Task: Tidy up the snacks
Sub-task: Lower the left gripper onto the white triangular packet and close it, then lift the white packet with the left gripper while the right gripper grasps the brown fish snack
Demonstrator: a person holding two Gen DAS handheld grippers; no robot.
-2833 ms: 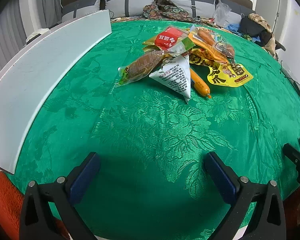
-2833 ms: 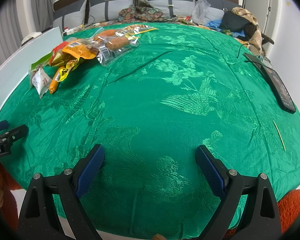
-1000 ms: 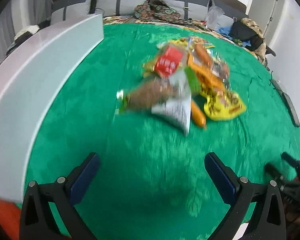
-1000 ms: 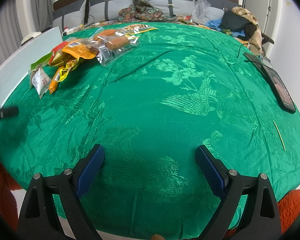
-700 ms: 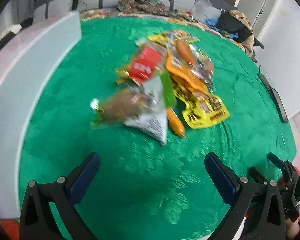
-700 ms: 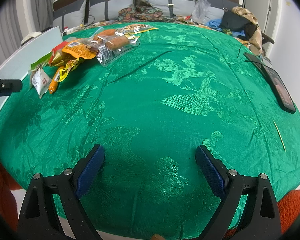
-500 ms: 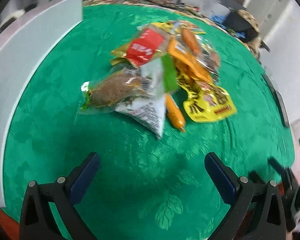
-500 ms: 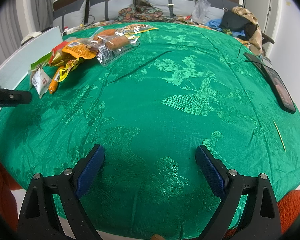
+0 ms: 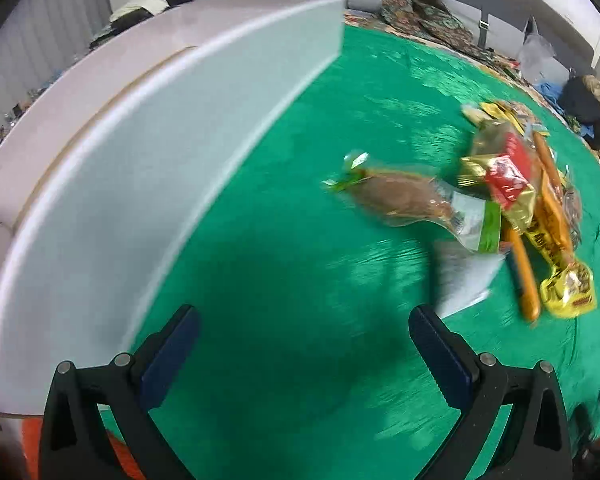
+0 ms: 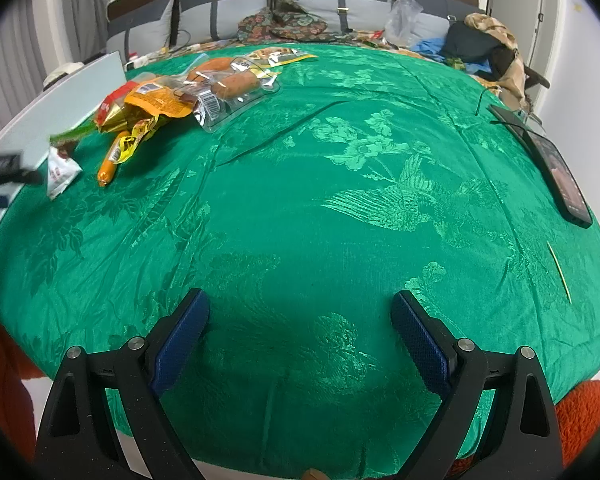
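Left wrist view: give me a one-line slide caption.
Open left gripper hovers over green tablecloth between white box and snack pile, holding nothing.

Emerald-green tablecloth (image 10: 340, 184), woven with tone-on-tone flowers and a bird. White board (image 9: 148, 168) along the cloth's edge. Snack pile (image 9: 512, 208): red-and-gold packet (image 9: 508, 176), brown snack in clear wrap with green trim (image 9: 404, 200), orange sausage stick (image 9: 526, 280), yellow pouch (image 9: 568, 288). Black gripper fingers (image 10: 180, 340) padded in dark blue. Black phone (image 10: 556, 168).
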